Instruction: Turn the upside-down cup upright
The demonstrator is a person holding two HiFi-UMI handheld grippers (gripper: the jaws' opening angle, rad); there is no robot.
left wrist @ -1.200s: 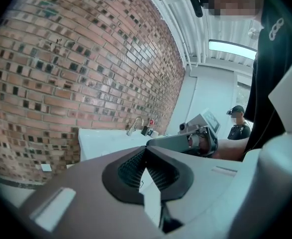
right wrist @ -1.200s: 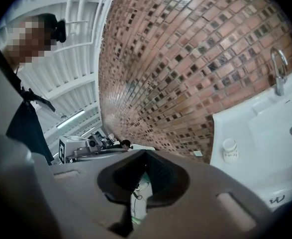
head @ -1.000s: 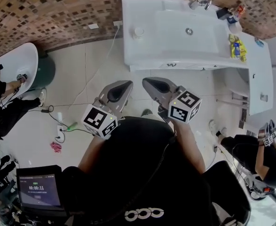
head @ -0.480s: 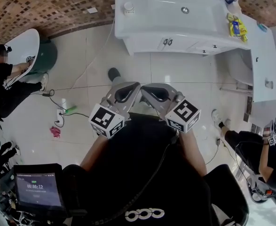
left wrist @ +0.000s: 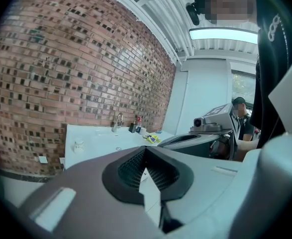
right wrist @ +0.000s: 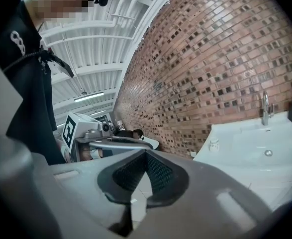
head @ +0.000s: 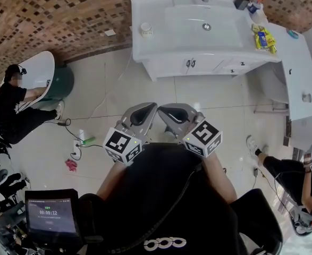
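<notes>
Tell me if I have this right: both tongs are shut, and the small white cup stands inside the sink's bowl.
Not quite. The head view shows the cup standing on the counter left of the bowl, not inside it. The left tongs and the right tongs are indeed shut.

Left tool (head: 149, 109), right tool (head: 165, 110), tips near, perhaps cup (head: 145, 29) on vanity (head: 161, 44)

Cup (head: 145, 29) on white vanity (head: 169, 45)

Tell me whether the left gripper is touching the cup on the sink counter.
Apart. Head view: cup sits on the counter corner; left gripper hangs over floor tiles, well short.
</notes>
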